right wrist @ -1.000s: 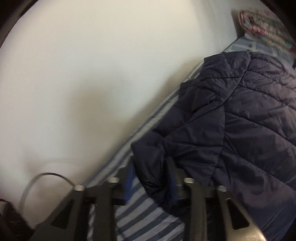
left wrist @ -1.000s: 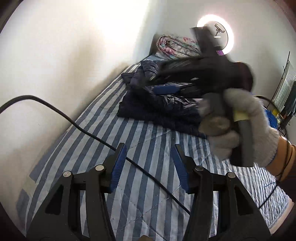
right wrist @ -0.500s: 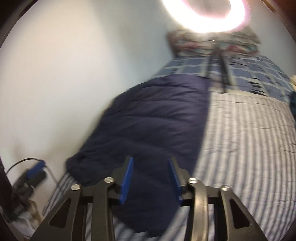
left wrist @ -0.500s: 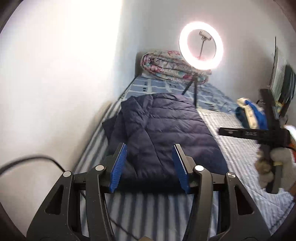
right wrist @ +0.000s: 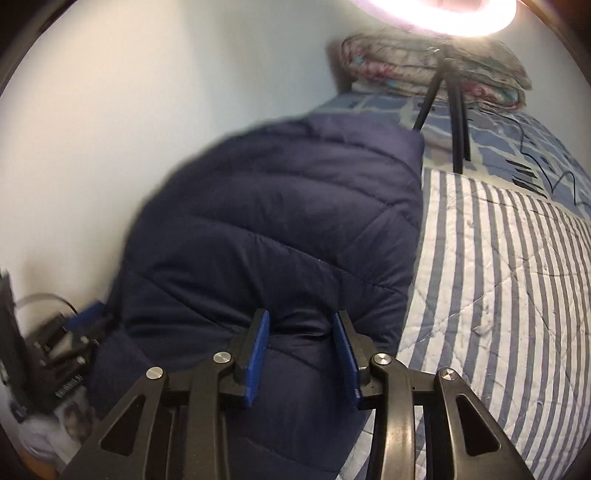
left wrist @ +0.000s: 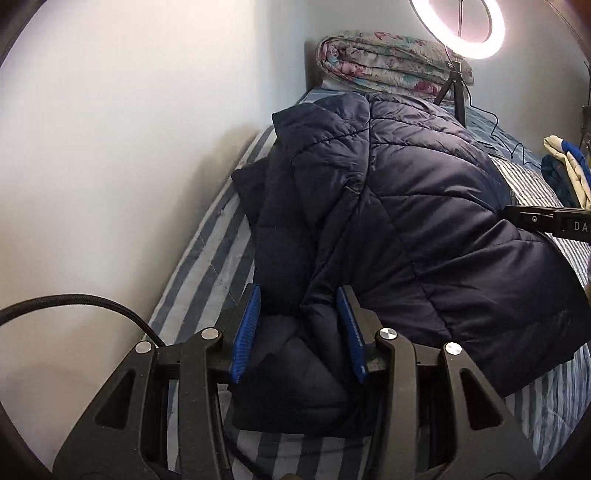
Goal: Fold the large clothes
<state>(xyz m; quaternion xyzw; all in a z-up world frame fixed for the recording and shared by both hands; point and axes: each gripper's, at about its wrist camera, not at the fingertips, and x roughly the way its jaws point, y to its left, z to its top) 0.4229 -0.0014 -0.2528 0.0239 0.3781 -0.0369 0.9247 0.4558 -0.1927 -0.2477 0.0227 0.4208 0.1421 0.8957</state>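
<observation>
Left wrist view: left gripper (left wrist: 299, 328) closing, jacket (left wrist: 406, 221) fabric between its pads, not visibly pinched. The jacket lies on the striped bed (left wrist: 207, 258), against the left wall. Right gripper (right wrist: 301, 345) is opening over the jacket's near edge, gripping nothing.

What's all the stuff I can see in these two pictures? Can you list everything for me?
jacket: one, dark navy, quilted, lying on the bed along the wall
bed cover: one, blue and white striped, under the jacket
blanket: one, floral, rolled up at the far end of the bed
ring light: one, glowing white, on a black tripod standing on the bed
clothes: a small pile, blue and cream, at the bed's right edge
wall: white, beside the bed
left gripper: black with blue pads, closing, jacket fabric between them
right gripper: black with blue pads, opening, over the jacket's near edge
</observation>
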